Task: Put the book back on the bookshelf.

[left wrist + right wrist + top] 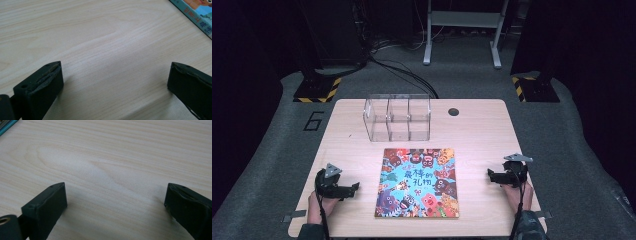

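Book lies flat, cover up, at the lower centre of the high view, on a pale wooden table. Its cover is bright with cartoon faces around a blue patch bearing printed characters. We judge it to be the thing our work turns on, since it sits squarely between our two tools and nothing else lies within easy reach.

Above it in the frame, toward the table's far edge, stands a clear box split into compartments, all of them empty. It stands apart from the book, directly beyond it, which suggests to us a place where the book may go, though we cannot be sure.

Our left gripper rests at the lower left of the high view, near the book's left edge but not touching it. In the left gripper view its jaws stand wide apart with bare wood between them, and a corner of the book shows at the upper right.

Our right gripper sits at the lower right, also near the book and apart from it. In the right gripper view its jaws are likewise spread wide over bare wood, holding nothing; a sliver of the book's edge shows at the upper left.

Both tools point inward at the book, one on each side, which we read as a ready stance before any reach.
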`<state>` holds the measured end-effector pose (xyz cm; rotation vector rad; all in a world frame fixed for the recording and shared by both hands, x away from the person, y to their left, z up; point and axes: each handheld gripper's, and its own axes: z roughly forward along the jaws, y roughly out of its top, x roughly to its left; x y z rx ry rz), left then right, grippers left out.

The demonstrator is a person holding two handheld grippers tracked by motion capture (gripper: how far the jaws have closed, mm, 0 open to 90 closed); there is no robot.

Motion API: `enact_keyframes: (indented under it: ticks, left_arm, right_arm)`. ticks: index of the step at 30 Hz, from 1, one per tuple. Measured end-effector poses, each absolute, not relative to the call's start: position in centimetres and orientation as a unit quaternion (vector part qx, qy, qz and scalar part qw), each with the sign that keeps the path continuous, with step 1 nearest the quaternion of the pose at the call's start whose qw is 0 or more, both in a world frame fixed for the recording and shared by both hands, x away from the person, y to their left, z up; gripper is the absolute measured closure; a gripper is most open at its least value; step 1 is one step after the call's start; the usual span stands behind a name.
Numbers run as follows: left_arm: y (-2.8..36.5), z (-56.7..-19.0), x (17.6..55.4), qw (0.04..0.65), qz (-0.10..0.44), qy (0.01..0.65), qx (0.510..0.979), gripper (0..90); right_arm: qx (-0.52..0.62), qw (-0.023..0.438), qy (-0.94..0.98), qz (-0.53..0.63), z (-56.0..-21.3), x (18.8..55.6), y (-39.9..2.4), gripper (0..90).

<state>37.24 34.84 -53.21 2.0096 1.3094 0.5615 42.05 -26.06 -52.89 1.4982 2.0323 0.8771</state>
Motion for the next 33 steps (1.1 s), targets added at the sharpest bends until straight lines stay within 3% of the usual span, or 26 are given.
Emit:
enact_keyframes:
  ticks: [12,33]
  left_arm:
    - [35.0,-53.0,37.0,0.352,0.2,0.512,0.758,0.1]
    - [31.3,-51.5,37.7,0.367,0.181,0.489,0.77,0.3]
  right_arm:
    - [0.539,0.227,0.748,0.314,-52.8,42.1,-26.0,1.7]
    - [0.523,0.216,0.757,0.327,-52.7,42.1,-25.8,3.1]
